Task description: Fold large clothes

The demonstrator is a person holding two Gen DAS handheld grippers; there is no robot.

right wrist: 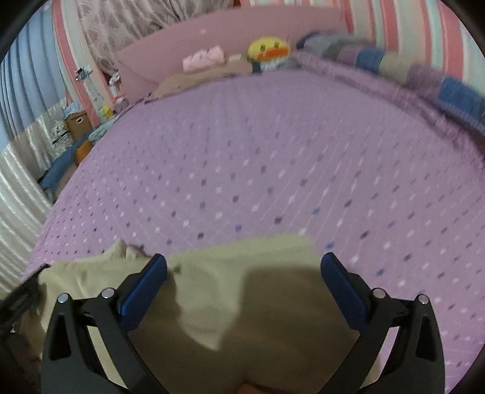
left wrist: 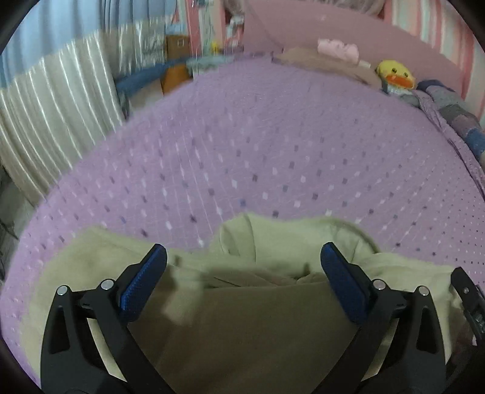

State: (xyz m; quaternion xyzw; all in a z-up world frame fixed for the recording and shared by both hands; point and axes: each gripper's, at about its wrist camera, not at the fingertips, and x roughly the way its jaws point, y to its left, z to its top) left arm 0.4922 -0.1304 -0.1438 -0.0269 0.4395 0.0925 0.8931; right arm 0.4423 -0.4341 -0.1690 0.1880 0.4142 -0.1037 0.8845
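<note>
Left to right, left wrist view first. Pleated whitish curtain (left wrist: 45, 121) on the far left, a brown cardboard box (left wrist: 178, 45) behind the bed's far corner. Purple bedspread (left wrist: 257, 145) with a small diamond pattern fills the middle. Left gripper (left wrist: 242, 257) is spread wide, nothing between the blue pads (left wrist: 142, 285); it hangs over the pale yellow-green garment (left wrist: 100, 260), contact can't be judged. The garment lies bunched at the near edge of the bed, with a hood-like fold (left wrist: 239, 239) sticking up between the 2 fingers. Gripper shadow falls on the cloth below. Far side: pink headboard (left wrist: 303, 27), a tan pillow (left wrist: 327, 63) with a pink bundle (left wrist: 338, 48) on it, a yellow duck plush (left wrist: 394, 75) just right of that, patchwork quilt (left wrist: 460, 121) along the right edge. A black part of the other tool (left wrist: 466, 291) shows at the right border.

Right wrist view: same curtain (right wrist: 18, 197) left, box (right wrist: 77, 121) beyond the bed corner, bedspread (right wrist: 272, 151) across the middle. Right gripper (right wrist: 242, 266) is also spread wide and empty, over the garment's (right wrist: 212, 272) right part. Cloth edge ends near the right finger; purple spread beyond it. Duck plush (right wrist: 268, 48) and pink bundle (right wrist: 203, 59) sit at the headboard (right wrist: 182, 39), quilt (right wrist: 424, 75) to the right. Frame is motion-blurred.
</note>
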